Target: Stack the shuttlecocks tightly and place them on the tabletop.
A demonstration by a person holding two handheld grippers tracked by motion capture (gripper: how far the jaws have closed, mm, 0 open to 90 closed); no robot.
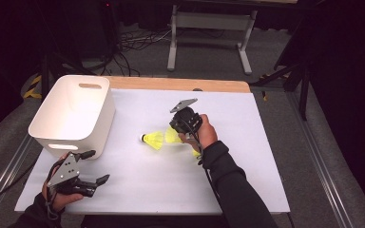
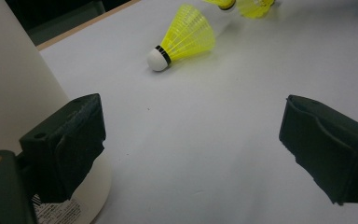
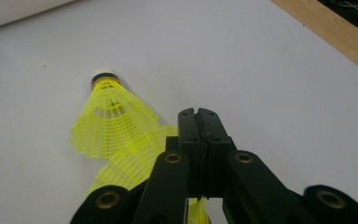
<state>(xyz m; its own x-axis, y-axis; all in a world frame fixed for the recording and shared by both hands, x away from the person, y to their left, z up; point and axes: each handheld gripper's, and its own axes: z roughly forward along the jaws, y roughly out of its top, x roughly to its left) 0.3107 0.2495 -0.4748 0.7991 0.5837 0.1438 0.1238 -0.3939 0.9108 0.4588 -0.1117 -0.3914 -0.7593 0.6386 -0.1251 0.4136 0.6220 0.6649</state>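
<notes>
A yellow shuttlecock (image 1: pixel 154 139) with a white cork tip lies on the white sheet (image 1: pixel 252 161) at mid-table, also seen lying in the right gripper view (image 3: pixel 106 119) and in the left gripper view (image 2: pixel 186 37). My right gripper (image 1: pixel 174 129) is just right of it, its jaws shut (image 3: pixel 199 114) on the mesh skirt of a second yellow shuttlecock (image 3: pixel 130 163), whose cork is hidden under the gripper. A third bit of yellow shuttlecock (image 1: pixel 196 152) shows by my right wrist. My left gripper (image 1: pixel 97 166) rests at the front left, open and holding nothing (image 2: pixel 191 121).
A white plastic bin (image 1: pixel 100 128) with handle slots stands at the left, close beside my left gripper (image 2: pixel 14 84). The wooden table edge (image 1: pixel 180 84) runs along the back. Beyond it on the floor are a metal frame (image 1: pixel 209 21) and cables.
</notes>
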